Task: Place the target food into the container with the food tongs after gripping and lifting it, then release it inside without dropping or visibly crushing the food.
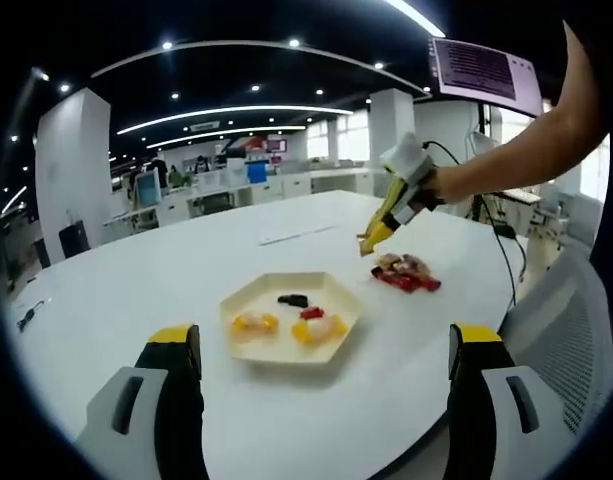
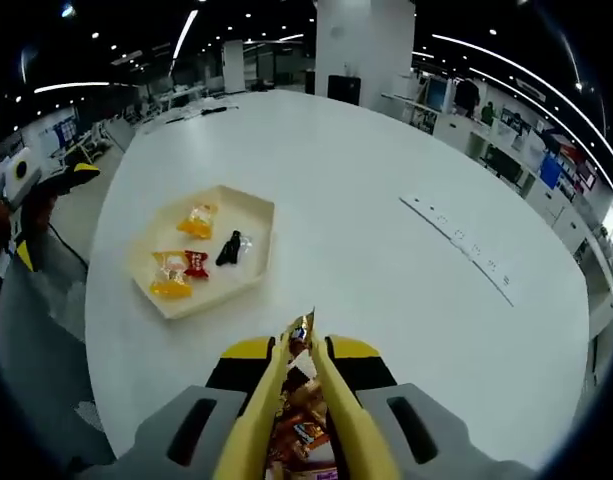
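A cream hexagonal tray [image 1: 261, 290] [image 2: 251, 225] lies on the white table and holds orange wrapped sweets [image 1: 254, 322] [image 2: 196, 220], a red one [image 1: 311, 312] and a black one [image 2: 229, 247]. A pile of wrapped sweets [image 1: 406, 272] [image 2: 301, 430] lies on the table beside the tray. My right gripper [image 2: 301, 350] [image 1: 401, 190] is shut on yellow food tongs [image 2: 331, 410] [image 1: 374, 238]. The tong tips pinch one small wrapped sweet [image 2: 303, 328] just above the pile. My left gripper [image 1: 326, 340] hangs open in front of the tray, holding nothing.
A long white strip [image 2: 461, 245] [image 1: 296, 235] lies flat further along the table. A mesh office chair [image 1: 566, 330] stands by the table edge near the pile. A person's arm [image 1: 516, 150] holds the right gripper. Desks and pillars stand in the background.
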### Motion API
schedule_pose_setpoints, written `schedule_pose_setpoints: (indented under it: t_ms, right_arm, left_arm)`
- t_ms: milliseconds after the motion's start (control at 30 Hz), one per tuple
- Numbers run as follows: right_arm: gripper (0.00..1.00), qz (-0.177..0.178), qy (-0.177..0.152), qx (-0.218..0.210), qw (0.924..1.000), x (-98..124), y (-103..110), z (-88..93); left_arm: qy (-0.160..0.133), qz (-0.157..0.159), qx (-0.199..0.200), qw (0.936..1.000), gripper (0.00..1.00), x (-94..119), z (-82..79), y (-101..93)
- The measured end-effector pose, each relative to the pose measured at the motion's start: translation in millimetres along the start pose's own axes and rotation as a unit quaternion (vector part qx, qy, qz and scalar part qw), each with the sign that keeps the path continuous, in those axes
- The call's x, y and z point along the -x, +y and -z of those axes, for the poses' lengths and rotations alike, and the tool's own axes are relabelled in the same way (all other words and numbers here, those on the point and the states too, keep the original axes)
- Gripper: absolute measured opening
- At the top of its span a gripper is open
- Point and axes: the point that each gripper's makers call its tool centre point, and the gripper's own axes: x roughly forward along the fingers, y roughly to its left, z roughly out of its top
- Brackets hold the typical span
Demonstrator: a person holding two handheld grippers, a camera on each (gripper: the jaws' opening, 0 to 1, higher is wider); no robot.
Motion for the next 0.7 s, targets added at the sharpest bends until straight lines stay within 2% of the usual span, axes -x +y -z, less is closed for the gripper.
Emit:
schedule_pose_setpoints:
  t_ms: [33, 233, 700]
  right_arm:
    - [0.18, 0.001, -0.004, 0.004, 1.0, 4, 0, -6.8]
    - [0.18, 0.008, -0.013, 0.01, 0.9998, 13, -1, -21.9]
    - [0.18, 0.009, -0.018, 0.016, 0.9997, 23, 2, -34.4]
  left_arm:
    - [0.001, 0.002, 0.001, 1.0, 0.99, 0, 0.2, -0.6]
    - [0.004, 0.008, 0.004, 1.0, 0.99, 0, 1.0, -2.7]
    - [0.006, 0.011, -0.005, 0.9999, 0.99, -1, 1.5, -4.0]
